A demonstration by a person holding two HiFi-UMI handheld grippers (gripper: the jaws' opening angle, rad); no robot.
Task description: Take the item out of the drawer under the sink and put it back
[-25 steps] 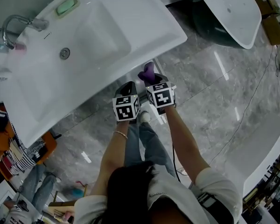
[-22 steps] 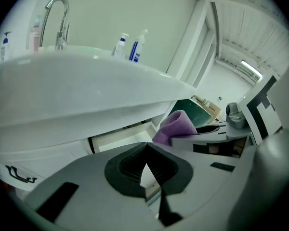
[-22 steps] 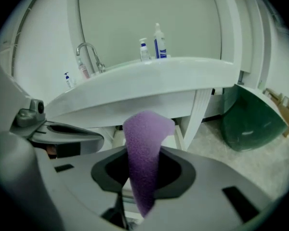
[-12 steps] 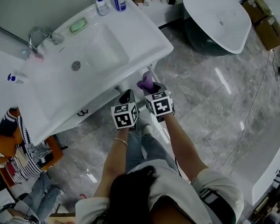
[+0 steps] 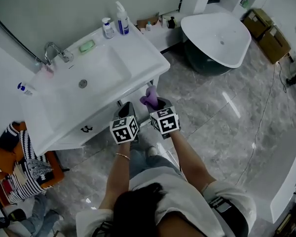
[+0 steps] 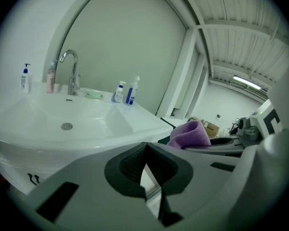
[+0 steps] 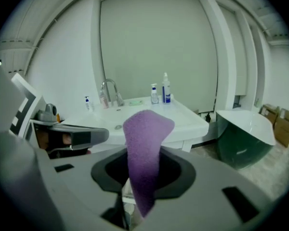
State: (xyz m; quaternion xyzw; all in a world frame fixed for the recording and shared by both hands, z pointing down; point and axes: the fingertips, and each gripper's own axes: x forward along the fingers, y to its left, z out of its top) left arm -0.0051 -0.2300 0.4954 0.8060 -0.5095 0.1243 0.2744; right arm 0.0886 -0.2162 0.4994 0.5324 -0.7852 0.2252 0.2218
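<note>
Right gripper point(image 5: 156, 104) clamped on soft purple cloth point(image 5: 149, 97); left gripper point(image 5: 125, 108) jaws together, empty. White ceramic sink point(image 5: 148, 58) just ahead.

No legible text or labels

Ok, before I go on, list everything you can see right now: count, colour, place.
sink: one, white, upper left
drawer: one, white, under the sink
faucet: one, chrome, sink's back edge
pump bottles: two, white and blue, sink's back right corner
soap: one, green, behind the basin
small bottles: two, one white and blue, one pink, left of the faucet
bathtub: one, white, dark outside, upper right
cardboard boxes: two, brown, beyond the bathtub
striped fabric: black and white, lower left
cloth: one, purple, in the right gripper
left gripper: grey, fingers together, empty
right gripper: grey, fingers clamping the cloth
</note>
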